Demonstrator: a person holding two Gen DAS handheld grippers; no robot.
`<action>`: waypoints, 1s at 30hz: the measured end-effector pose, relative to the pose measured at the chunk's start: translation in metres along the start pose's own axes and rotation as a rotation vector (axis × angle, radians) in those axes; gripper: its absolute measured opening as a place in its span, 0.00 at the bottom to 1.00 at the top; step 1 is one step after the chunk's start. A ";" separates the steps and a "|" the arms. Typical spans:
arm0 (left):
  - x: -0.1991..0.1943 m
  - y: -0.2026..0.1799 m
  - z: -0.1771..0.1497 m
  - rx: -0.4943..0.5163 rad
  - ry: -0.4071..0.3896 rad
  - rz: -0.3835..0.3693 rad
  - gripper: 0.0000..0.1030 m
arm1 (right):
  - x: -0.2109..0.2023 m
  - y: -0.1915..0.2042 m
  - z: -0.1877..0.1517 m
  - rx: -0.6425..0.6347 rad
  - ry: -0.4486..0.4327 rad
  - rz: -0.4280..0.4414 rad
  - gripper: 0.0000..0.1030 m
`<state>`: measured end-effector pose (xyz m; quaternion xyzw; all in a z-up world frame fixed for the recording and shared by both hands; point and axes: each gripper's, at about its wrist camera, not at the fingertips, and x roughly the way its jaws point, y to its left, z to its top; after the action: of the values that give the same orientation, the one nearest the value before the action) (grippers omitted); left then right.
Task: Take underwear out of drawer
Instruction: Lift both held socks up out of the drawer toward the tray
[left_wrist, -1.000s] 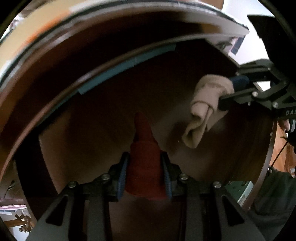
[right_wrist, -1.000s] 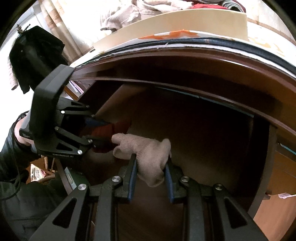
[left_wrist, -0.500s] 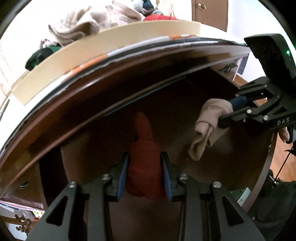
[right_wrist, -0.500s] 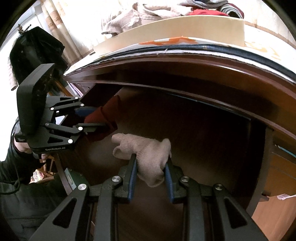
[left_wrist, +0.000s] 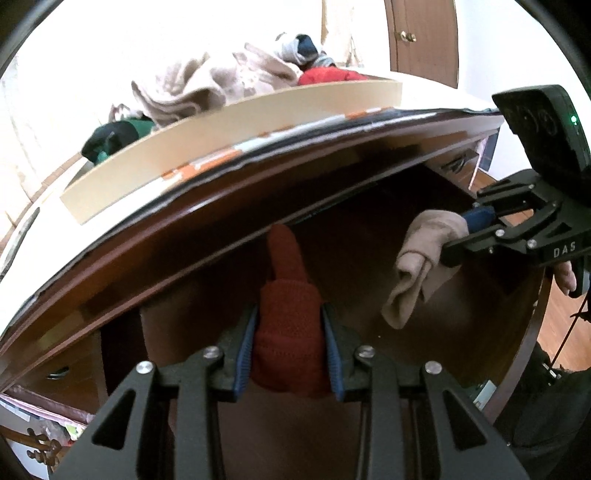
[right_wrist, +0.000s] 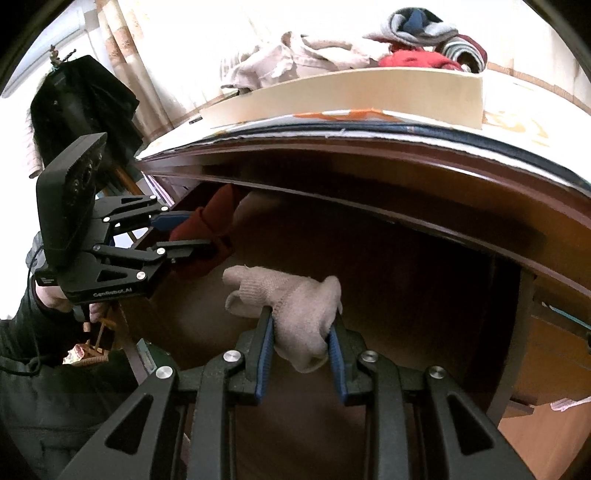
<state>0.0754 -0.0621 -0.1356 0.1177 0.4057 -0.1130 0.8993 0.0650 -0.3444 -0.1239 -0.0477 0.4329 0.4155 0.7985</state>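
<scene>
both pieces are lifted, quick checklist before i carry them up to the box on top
1. Left tongs shut on red garment: ok.
2. Right tongs shut on beige garment: ok.
3. Both garments hang free of the drawer floor: ok.
4. Red garment's tip near the dresser top edge, clearance: cannot tell.
5. Room in the cardboard box, already piled with clothes: cannot tell.

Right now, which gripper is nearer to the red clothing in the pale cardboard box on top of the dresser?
Cannot tell: the box with the red clothing sits above both. The left gripper holds red knit fabric, the right gripper beige knit fabric, both at the open drawer.
</scene>
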 end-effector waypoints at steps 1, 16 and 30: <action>-0.002 0.002 0.002 -0.001 -0.007 0.005 0.32 | 0.000 0.000 0.000 -0.002 -0.003 0.000 0.28; -0.014 0.006 -0.002 -0.005 -0.075 0.052 0.31 | -0.018 -0.004 -0.007 -0.020 -0.073 0.011 0.28; -0.031 0.020 -0.003 -0.076 -0.146 0.078 0.30 | -0.036 -0.004 -0.015 -0.049 -0.154 -0.002 0.28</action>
<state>0.0591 -0.0390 -0.1120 0.0905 0.3380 -0.0706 0.9341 0.0475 -0.3762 -0.1077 -0.0358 0.3599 0.4276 0.8284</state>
